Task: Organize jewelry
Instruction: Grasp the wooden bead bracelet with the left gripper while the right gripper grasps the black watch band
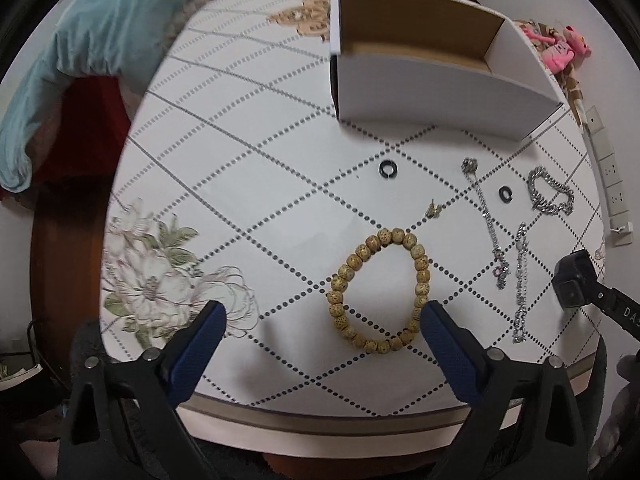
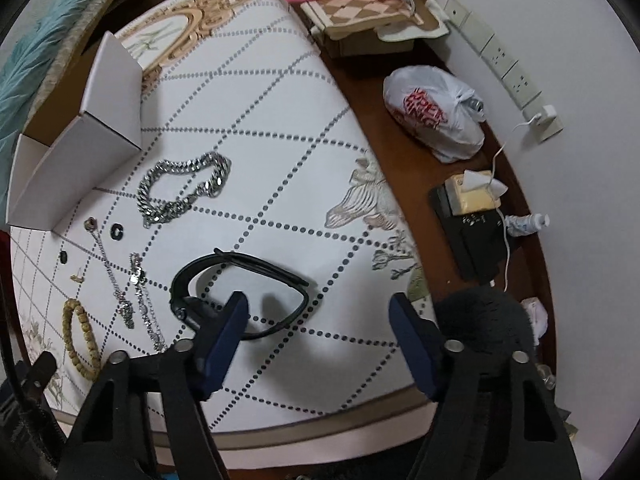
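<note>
A tan beaded bracelet [image 1: 378, 290] lies on the white patterned table just ahead of my open, empty left gripper [image 1: 322, 314]; it also shows in the right wrist view [image 2: 80, 338]. An open white box [image 1: 432, 64] stands at the far side, also in the right wrist view [image 2: 76, 152]. Two thin silver chains [image 1: 486, 220] [image 1: 520, 284], a chunky silver chain [image 1: 550, 196], two black rings [image 1: 387, 169] [image 1: 506, 193] and a small gold piece [image 1: 434, 210] lie between. My right gripper [image 2: 320, 314] is open and empty over a black band [image 2: 240, 294], its left fingertip inside the loop.
The chunky chain [image 2: 184, 186] lies near the box. A teal cloth [image 1: 92, 44] hangs past the table's left. Right of the table on the brown surface are a white plastic bag [image 2: 434, 112], a tissue pack [image 2: 474, 194], a checked bag [image 2: 360, 4] and wall sockets [image 2: 500, 56].
</note>
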`<state>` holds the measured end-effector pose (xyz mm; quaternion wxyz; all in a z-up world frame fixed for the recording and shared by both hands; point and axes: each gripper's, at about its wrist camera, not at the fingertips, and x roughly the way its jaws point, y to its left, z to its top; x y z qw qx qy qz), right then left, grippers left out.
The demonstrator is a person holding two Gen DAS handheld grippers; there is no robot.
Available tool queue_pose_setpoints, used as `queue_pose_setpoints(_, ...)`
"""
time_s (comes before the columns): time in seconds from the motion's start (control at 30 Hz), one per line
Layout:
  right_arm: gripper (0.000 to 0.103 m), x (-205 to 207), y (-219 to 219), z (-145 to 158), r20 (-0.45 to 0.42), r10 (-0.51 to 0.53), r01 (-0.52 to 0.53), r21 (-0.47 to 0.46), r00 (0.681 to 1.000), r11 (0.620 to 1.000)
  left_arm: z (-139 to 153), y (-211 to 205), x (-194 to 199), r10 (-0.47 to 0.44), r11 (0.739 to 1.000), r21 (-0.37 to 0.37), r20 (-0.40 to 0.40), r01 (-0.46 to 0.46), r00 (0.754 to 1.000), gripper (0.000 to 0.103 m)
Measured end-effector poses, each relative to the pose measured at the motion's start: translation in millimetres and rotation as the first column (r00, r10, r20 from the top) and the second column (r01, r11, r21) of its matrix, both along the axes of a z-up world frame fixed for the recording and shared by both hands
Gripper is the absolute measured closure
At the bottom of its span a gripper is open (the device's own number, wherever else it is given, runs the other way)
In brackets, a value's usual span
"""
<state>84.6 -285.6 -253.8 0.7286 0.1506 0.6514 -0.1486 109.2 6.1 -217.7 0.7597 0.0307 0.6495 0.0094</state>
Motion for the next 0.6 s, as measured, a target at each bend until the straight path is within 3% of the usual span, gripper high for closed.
queue_pose_setpoints(0.13,0.042,2,2,-6,-0.001,0.008,-0.008,0.004,1.0,1.0,-11,1,2,-0.002,1.0,-0.016,-0.022,0.002,1.0,0.008)
queue_pose_setpoints(0.2,0.047,3,4,-6,0.006,0.021,-0.021,-0.009,1.0,1.0,-14,1,3,-0.01,1.0,-0.026,-0.02,0.009,1.0,0.016)
queue_pose_setpoints(0.27,0.052,4,6,-5,0.013,0.03,-0.03,-0.016,0.999,0.999,-19,1,3,-0.017,0.999,-0.03,-0.029,0.016,0.999,0.037)
queue_pose_setpoints(0.3,0.055,4,7,-5,0.017,0.038,-0.037,-0.027,0.999,0.999,-22,2,5,-0.019,0.999,-0.035,-0.037,0.017,0.999,0.042)
queue_pose_setpoints(0.37,0.06,6,8,-4,0.023,0.046,-0.045,-0.036,0.999,0.998,-28,3,5,-0.023,0.999,-0.04,-0.046,0.021,0.999,0.07)
queue_pose_setpoints(0.53,0.078,6,13,-3,0.042,0.069,-0.067,-0.057,0.997,0.996,-35,10,6,-0.036,0.998,-0.051,-0.021,0.035,0.999,0.095)
queue_pose_setpoints(0.6,0.086,5,17,0,0.047,0.076,-0.073,-0.062,0.996,0.995,-36,8,5,-0.045,0.998,-0.044,-0.011,0.044,0.999,0.096)
